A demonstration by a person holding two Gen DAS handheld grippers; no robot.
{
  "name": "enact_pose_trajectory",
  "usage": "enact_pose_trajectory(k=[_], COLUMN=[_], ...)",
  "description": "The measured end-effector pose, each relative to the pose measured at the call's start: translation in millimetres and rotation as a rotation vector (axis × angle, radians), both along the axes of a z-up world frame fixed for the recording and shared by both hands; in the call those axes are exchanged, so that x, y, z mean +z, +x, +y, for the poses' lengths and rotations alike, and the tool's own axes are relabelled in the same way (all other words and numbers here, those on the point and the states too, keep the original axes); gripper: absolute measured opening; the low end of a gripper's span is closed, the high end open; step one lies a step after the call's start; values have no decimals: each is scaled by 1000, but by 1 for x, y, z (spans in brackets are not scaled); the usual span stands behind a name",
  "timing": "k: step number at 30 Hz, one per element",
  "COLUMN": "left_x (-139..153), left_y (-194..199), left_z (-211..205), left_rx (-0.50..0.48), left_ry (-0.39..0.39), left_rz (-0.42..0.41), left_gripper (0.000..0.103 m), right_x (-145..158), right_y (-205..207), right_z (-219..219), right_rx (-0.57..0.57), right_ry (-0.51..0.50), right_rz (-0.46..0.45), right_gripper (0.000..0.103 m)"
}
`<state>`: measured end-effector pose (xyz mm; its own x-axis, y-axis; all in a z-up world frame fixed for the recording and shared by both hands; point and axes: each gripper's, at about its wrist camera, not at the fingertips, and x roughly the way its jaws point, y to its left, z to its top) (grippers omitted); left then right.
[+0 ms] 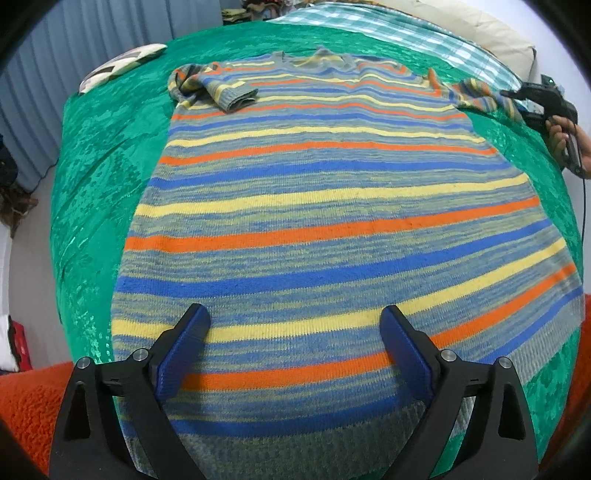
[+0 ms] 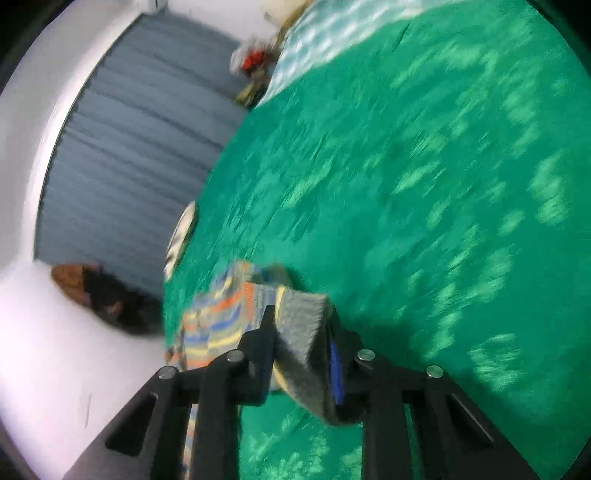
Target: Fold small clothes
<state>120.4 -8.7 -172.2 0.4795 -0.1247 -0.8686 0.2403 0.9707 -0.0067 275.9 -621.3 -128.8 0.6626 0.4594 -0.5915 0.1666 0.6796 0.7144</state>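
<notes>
Sweater [image 1: 325, 229] mostly flat on bed [image 1: 96, 155], left sleeve [image 1: 221, 90] folded in, right tongs [image 2: 301, 332] clamped on right sleeve [image 1: 480, 98], left tongs [image 1: 295, 350] apart, body unfolded.

Bare green bedspread [image 1: 96, 155] either side of sweater [image 1: 325, 206]; pillow [image 1: 122, 66] far-left corner

We see a bed covered by a green patterned bedspread [image 1: 96, 155], a teal checked sheet [image 1: 388, 29] and cream pillow [image 1: 480, 29] at its far end. Grey-blue pleated curtains [image 1: 74, 48] hang behind, against white walls [image 2: 44, 110].
</notes>
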Motion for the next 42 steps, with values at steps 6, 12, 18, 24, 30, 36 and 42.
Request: enact_pose_trajectory(k=[6, 12, 18, 24, 30, 36, 42], left_x=[0, -1, 0, -1, -2, -1, -2], left_y=[2, 1, 2, 2, 4, 5, 4], left_z=[-1, -1, -2, -2, -3, -3, -3], left_rx=[6, 6, 9, 11, 13, 14, 17], left_ry=[1, 5, 10, 13, 16, 18, 16], left_rz=[2, -1, 1, 0, -1, 0, -5], left_gripper=[96, 96, 97, 97, 98, 98, 98], right_x=[11, -4, -26, 9, 10, 2, -1], right_y=[-14, -19, -8, -6, -15, -24, -83], right_z=[-18, -20, -11, -11, -43, -35, -38], right_rx=[-87, -91, -32, -132, -315, -333, -374], right_ry=[-73, -29, 56, -176, -281, -237, -26], right_rz=[38, 189, 172, 80, 188, 149, 148], right_gripper=[0, 48, 8, 3, 2, 40, 42])
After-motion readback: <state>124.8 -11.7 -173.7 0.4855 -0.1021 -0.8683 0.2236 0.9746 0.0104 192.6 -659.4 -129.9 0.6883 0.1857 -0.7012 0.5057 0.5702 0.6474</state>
